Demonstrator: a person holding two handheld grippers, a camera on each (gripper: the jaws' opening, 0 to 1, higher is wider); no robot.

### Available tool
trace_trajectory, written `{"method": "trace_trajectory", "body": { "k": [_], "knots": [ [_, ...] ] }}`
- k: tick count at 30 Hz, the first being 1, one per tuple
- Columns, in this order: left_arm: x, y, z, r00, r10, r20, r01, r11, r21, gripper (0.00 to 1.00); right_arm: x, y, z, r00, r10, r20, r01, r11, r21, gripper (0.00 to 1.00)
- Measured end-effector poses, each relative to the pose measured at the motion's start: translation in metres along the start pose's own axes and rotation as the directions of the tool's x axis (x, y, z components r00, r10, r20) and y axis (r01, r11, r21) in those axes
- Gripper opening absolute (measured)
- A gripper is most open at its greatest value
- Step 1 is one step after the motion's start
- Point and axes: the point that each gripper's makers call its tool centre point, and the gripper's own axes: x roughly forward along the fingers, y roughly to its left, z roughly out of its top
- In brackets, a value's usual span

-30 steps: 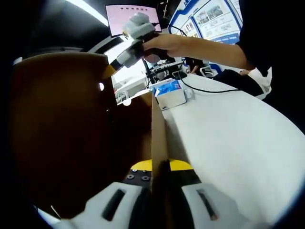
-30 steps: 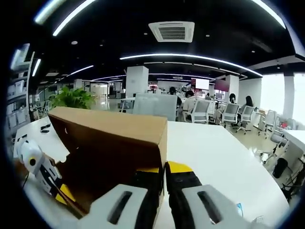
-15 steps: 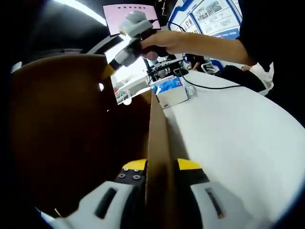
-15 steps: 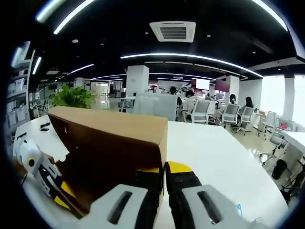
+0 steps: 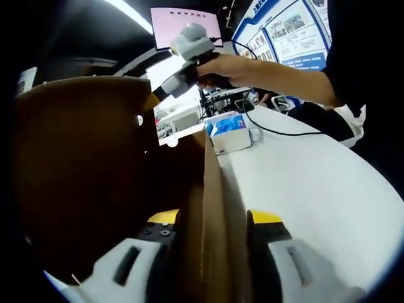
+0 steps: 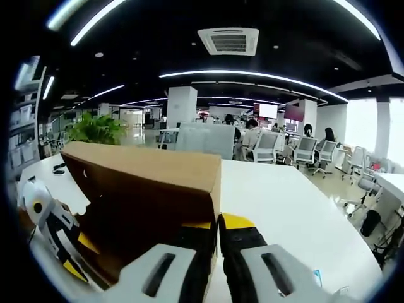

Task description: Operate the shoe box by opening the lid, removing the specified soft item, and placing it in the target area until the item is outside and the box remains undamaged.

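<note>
The brown cardboard shoe box stands open on the white table. In the left gripper view its raised lid (image 5: 82, 164) fills the left side and a side wall (image 5: 211, 183) runs up the middle. My left gripper (image 5: 214, 221) is open, with that wall between its spread jaws. My right gripper (image 5: 156, 95), held by a hand, is shut on the lid's upper edge. In the right gripper view the right gripper (image 6: 214, 222) pinches the lid (image 6: 145, 167), and the left gripper (image 6: 79, 255) sits low at the left. The box's inside is dark, so its contents cannot be made out.
A blue and white tissue box (image 5: 227, 129) and a black cable (image 5: 284, 117) lie on the white table (image 5: 315, 189) beyond the shoe box. The person's sleeve (image 5: 360, 57) is at the right. Behind are a plant (image 6: 95, 129) and office chairs (image 6: 271, 148).
My left gripper's jaws have spread apart from the box wall they were pinching. The right gripper still holds the lid up in the same place.
</note>
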Motion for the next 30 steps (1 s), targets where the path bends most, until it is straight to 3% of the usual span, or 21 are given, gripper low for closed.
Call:
{"method": "trace_trajectory", "body": {
  "k": [17, 21, 24, 30],
  "knots": [
    [-0.016, 0.002, 0.026, 0.998, 0.022, 0.057, -0.02, 0.999, -0.028, 0.47, -0.002, 0.0, -0.002, 1.0, -0.002, -0.005, 0.002, 1.0, -0.002, 0.01],
    [-0.023, 0.013, 0.03, 0.997, 0.032, 0.071, -0.029, 0.999, -0.041, 0.46, -0.002, -0.001, -0.001, 1.0, -0.003, -0.001, 0.003, 1.0, 0.003, 0.01],
    [-0.028, 0.012, 0.033, 0.998, 0.019, 0.06, -0.017, 0.999, -0.043, 0.46, 0.0, 0.0, -0.003, 1.0, -0.004, 0.012, 0.004, 1.0, 0.004, 0.01],
    [-0.05, 0.016, 0.039, 0.998, 0.057, 0.019, -0.055, 0.995, -0.08, 0.46, 0.0, 0.0, -0.002, 1.0, 0.008, 0.02, -0.008, 1.0, 0.003, 0.01]
  ]
}}
